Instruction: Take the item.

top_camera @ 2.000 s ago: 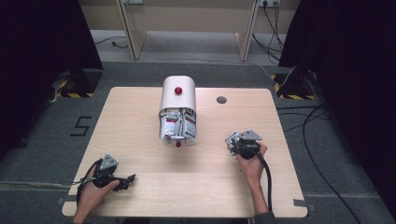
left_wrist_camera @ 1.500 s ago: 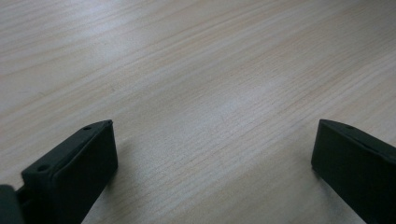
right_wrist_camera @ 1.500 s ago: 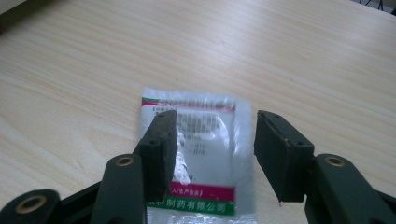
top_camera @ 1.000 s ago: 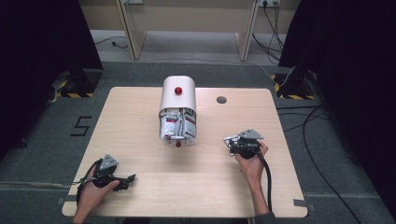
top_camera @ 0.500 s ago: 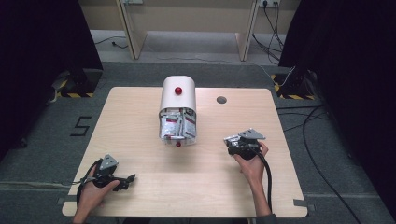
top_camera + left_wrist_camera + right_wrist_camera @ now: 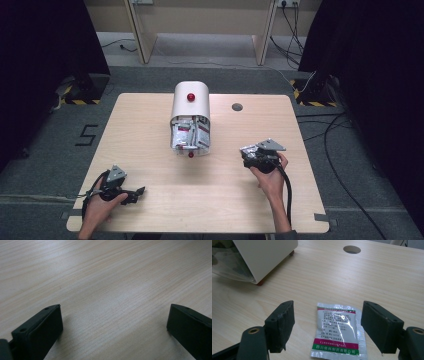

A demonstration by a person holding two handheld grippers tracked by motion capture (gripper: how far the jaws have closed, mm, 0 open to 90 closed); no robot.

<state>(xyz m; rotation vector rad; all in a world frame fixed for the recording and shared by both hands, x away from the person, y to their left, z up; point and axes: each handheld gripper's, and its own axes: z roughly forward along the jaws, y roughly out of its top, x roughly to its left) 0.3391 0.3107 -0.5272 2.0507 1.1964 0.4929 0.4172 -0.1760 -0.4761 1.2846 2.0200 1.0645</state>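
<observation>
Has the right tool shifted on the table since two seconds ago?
No. The right tool sits at the same spot relative to the table hole; its jaws have just opened.

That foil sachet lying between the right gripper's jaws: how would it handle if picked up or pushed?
The sachet looks thin and flat, so probably light and floppy. Its glossy film may slip on the table. Lying flat, it gives open jaws little edge to catch.

sachet [image 6: 339, 331] print too small to read, dispenser [image 6: 259, 258] cut off by frame edge
</observation>
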